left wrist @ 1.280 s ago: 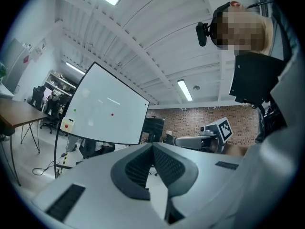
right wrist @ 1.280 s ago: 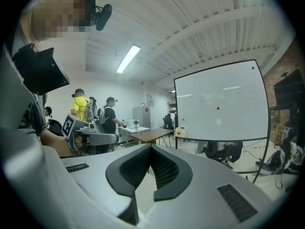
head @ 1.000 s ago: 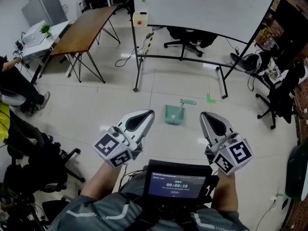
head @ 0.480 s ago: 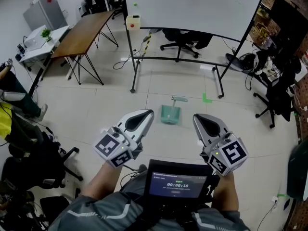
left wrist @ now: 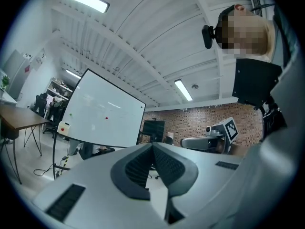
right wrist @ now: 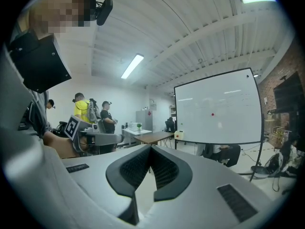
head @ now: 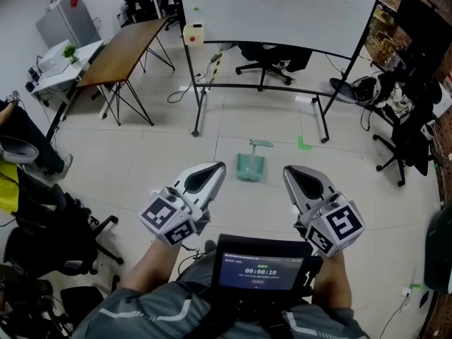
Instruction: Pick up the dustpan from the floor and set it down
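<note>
Task not begun: over the tiled floor (head: 141, 154), short of the whiteboard stand (head: 261, 87), left gripper (head: 219, 167) and right gripper (head: 288, 172) hang level, jaws closed on nothing, while the green dustpan (head: 250, 167) lies untouched ahead between them, so approach, grasp, lift and set-down all remain.

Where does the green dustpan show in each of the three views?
Head view: dustpan lies on the floor, at the picture's centre.
Left gripper view: not in it.
Right gripper view: not in it.
Shared landmark: the whiteboard, at the top in the head view, left in the left gripper view, right in the right gripper view.
</note>
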`<state>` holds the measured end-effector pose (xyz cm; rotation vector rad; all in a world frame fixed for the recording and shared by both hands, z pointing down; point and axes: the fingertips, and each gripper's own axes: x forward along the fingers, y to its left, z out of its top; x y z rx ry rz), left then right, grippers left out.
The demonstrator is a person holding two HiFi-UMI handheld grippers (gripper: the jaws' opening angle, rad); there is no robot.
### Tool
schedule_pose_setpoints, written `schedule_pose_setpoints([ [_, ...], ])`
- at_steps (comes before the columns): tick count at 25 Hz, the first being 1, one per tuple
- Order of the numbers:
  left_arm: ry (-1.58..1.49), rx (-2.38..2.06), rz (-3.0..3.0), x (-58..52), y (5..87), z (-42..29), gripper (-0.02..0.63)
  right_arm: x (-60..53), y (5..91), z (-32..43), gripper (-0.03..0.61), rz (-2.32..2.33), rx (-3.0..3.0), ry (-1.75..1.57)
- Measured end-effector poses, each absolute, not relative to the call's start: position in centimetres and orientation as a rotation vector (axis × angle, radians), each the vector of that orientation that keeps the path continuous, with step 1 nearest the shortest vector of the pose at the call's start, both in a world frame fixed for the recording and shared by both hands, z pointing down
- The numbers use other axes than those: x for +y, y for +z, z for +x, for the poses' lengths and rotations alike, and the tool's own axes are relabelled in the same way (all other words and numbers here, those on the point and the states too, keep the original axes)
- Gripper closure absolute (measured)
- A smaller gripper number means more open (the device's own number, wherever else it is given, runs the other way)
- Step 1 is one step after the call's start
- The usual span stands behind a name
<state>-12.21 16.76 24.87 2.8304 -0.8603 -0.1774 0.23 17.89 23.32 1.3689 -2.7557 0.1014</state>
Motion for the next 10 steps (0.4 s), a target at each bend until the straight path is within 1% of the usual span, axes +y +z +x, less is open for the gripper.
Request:
schedule_pose_setpoints([
  [10, -0.172, -0.844, 2.837, 17.21, 24.19, -12.12, 0.595, 18.09, 22.60, 0.38, 0.563, 1.386, -2.750, 0.098],
])
